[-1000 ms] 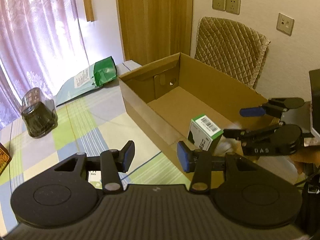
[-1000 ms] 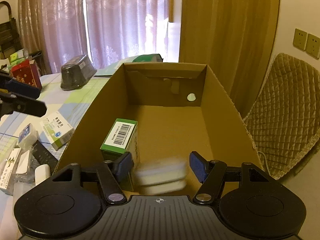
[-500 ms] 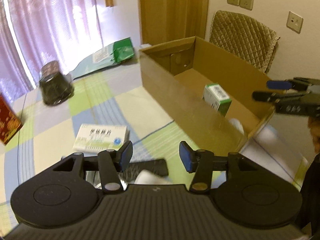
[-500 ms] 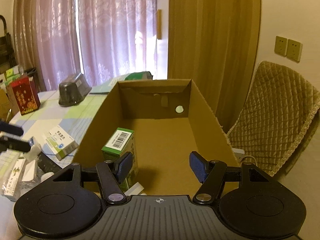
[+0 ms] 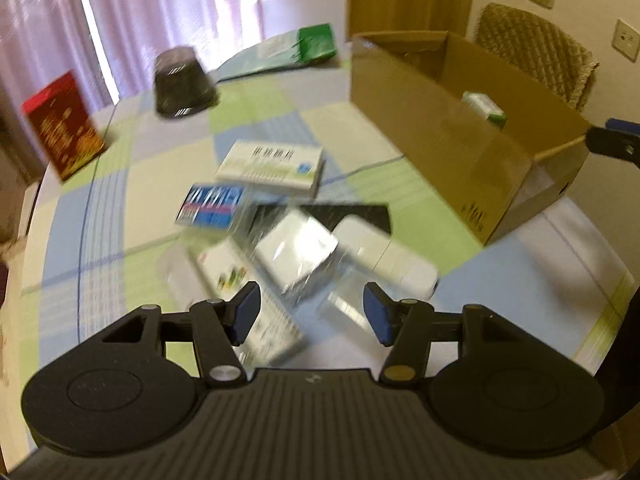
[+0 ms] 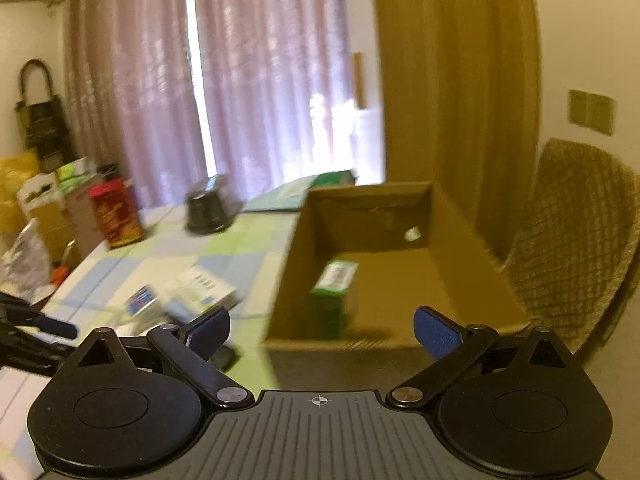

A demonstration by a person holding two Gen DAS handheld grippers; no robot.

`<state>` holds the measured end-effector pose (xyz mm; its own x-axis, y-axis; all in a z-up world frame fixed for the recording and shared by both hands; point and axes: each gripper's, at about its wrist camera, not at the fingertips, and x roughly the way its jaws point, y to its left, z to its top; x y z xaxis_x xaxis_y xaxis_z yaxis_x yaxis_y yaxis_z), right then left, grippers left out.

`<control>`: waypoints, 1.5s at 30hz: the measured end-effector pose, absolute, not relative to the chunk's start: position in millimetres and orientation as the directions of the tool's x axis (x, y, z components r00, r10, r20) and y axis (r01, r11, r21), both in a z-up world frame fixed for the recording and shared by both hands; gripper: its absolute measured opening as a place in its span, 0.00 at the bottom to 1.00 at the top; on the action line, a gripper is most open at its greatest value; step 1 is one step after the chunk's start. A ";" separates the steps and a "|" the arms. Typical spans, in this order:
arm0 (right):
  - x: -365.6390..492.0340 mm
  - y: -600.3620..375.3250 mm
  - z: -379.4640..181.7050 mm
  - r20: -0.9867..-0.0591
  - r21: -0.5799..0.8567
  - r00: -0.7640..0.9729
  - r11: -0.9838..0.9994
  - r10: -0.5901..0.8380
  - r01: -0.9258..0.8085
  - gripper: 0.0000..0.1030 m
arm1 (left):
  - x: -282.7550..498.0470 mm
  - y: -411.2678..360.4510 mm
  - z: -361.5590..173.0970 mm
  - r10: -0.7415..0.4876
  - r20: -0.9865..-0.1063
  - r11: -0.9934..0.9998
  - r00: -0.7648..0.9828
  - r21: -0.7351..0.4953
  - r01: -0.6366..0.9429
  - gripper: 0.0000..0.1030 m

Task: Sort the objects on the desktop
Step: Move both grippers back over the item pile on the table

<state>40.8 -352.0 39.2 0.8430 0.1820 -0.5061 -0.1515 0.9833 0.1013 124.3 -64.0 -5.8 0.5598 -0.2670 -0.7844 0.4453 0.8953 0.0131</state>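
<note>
My left gripper is open and empty above a blurred pile of small items on the checked tablecloth: a clear-wrapped white pack, a white box, a blue card pack and a white-green medicine box. The cardboard box stands to the right with a green-white carton inside. My right gripper is open and empty, held back from the near end of the cardboard box; the carton stands inside on the left.
A red box and a dark domed container stand at the table's far left. A green-topped bag lies at the far edge. A quilted chair stands right of the box. A black flat item lies under the pile.
My left gripper has swung left and back from the cardboard box to over the pile of items. My right gripper has pulled back and up out of the box and opened wider.
</note>
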 end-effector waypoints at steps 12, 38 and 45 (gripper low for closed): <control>36.2 -303.4 3.3 -0.645 0.110 0.704 0.948 0.298 -0.300 0.98 | 89.4 -37.7 -35.7 -0.222 -0.820 0.928 0.527 -0.012 0.371 0.73; 46.8 -252.1 -41.7 -0.743 0.083 0.575 0.900 0.342 -0.427 0.98 | 107.3 -4.9 -55.6 -0.116 -0.822 0.970 0.557 0.026 0.241 0.77; 57.9 -233.2 -49.7 -0.748 0.069 0.573 0.898 0.335 -0.435 0.98 | 140.0 13.4 -60.3 -0.103 -0.822 0.989 0.560 -0.025 0.145 0.54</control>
<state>57.9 -233.2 -49.7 0.5726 0.3352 -0.7482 -0.4354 0.8976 0.0689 140.0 13.4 -60.3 0.5599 -0.1027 -0.8222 0.1453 0.9891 -0.0245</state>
